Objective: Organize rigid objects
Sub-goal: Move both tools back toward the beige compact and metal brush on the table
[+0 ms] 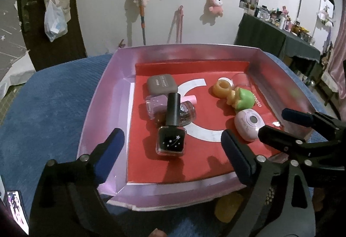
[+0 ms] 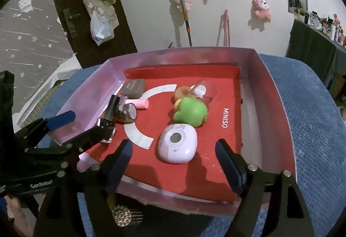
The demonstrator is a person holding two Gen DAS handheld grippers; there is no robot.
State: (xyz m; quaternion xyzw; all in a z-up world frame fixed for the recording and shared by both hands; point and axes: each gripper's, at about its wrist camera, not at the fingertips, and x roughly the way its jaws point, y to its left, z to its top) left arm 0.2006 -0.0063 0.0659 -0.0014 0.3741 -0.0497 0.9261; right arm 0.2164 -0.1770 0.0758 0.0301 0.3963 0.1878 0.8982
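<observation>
A pink box [image 1: 103,107] with a red liner holds several small items. In the left wrist view a black nail polish bottle [image 1: 172,128] lies just ahead of my open left gripper [image 1: 173,144], with a lilac bottle [image 1: 154,105], a glitter bottle [image 1: 187,115] and a grey case [image 1: 162,84] behind it. In the right wrist view a lilac oval case [image 2: 177,144] lies just ahead of my open right gripper [image 2: 174,154]. A green and yellow toy [image 2: 190,112] and a clear cup [image 2: 204,89] lie beyond it. Both grippers are empty.
The box sits on a blue cushion [image 1: 43,118]. A gold hairbrush [image 2: 124,217] lies in front of the box. My right gripper also shows at the box's right side in the left wrist view [image 1: 279,124]. A wall with hung toys stands behind.
</observation>
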